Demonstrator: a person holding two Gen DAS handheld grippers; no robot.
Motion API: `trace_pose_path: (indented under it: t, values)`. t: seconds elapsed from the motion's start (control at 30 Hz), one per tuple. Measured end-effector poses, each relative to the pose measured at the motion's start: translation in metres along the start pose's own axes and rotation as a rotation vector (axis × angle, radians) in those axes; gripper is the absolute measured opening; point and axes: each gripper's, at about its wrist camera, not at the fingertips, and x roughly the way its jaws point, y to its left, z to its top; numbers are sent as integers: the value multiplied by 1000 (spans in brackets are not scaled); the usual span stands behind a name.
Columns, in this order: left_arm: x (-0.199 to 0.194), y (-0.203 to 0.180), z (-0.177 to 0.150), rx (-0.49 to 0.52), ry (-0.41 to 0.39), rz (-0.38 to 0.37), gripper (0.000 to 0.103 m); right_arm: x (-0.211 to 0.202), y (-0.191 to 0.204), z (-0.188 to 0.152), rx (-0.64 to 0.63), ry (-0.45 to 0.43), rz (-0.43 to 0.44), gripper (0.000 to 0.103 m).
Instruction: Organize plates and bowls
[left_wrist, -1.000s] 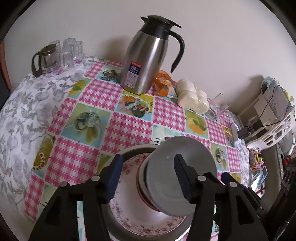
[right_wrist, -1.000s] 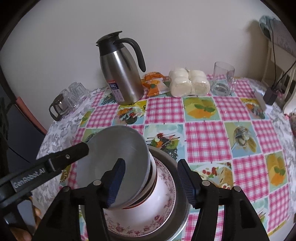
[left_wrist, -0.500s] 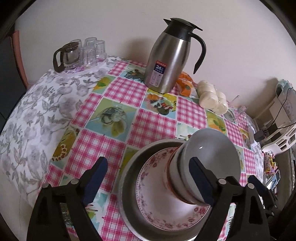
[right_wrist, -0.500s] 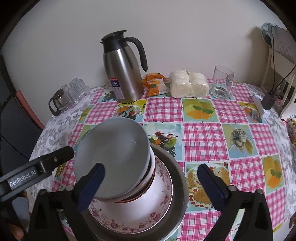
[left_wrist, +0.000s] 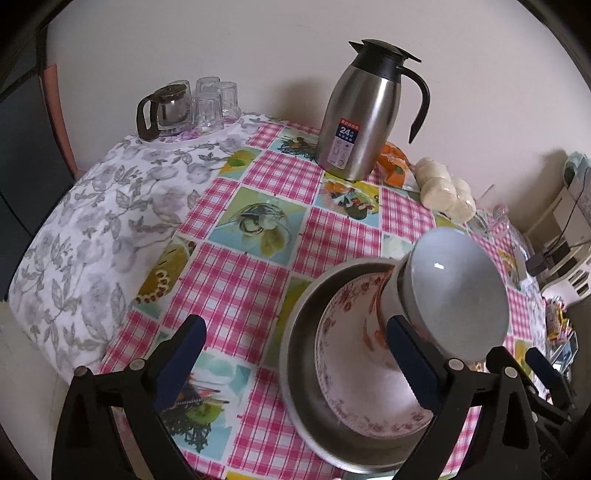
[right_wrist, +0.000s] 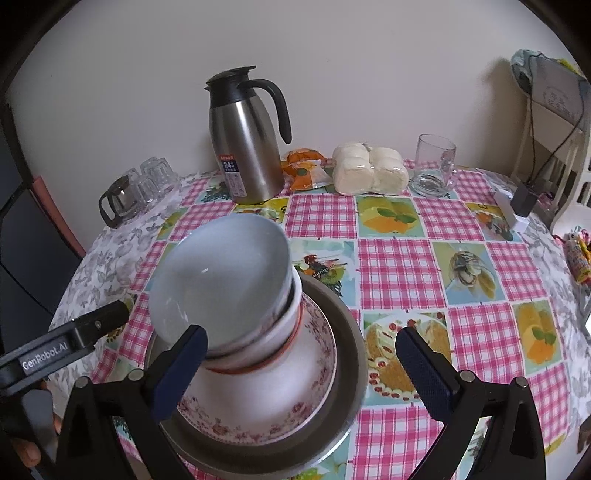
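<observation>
Bowls stand stacked at the near edge of the table: a plain pale-grey ceramic bowl (right_wrist: 221, 280) sits topmost and tilted, nested in white bowls with red-orange rims (right_wrist: 273, 332), these resting in a wide floral-rimmed white plate (right_wrist: 317, 369), which lies inside a shallow round steel basin (right_wrist: 351, 332). All of it rests on a pink-checked tablecloth with fruit pictures (right_wrist: 399, 266). In the right wrist view the right gripper (right_wrist: 299, 373) stands spread as wide as it goes, with nothing pinched; its left finger lies in front of the grey bowl's near wall and its right finger hangs clear over the cloth. The left gripper (left_wrist: 291, 362) is opening, its pads apart and pressing on nothing (the stack lies off to its right, only its right finger crossing in front of the bowls). The relation that matters is this: the stack sits between the two tools, leaning toward the left one, and its axis tips up and to the left in the right view. The right gripper looks the better centred on it, so I judge it the nearer for steadying or straightening the leaning bowl. A tall steel thermos jug with a black handle (right_wrist: 243, 147) stands well apart at the far side.
</observation>
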Motion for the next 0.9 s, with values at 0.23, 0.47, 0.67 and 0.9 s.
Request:
trace_pose_path:
  t: [0.23,0.47,0.67,0.9]
  values:
    - [-14,-2,-16,28,-28,-23,98,-12,-4,-18,3,-8,-4,103]
    - [-26,-11,-38,92,-47,31,98,-14,-8,-36,3,21,-29,103]
    - [-27,-20,-59,151,-5,47,98,-17,-15,-53,-1,40,-56,103]
    - [-26,-34,-84,224,43,88,98,-22,-26,-71,12,59,-85,103]
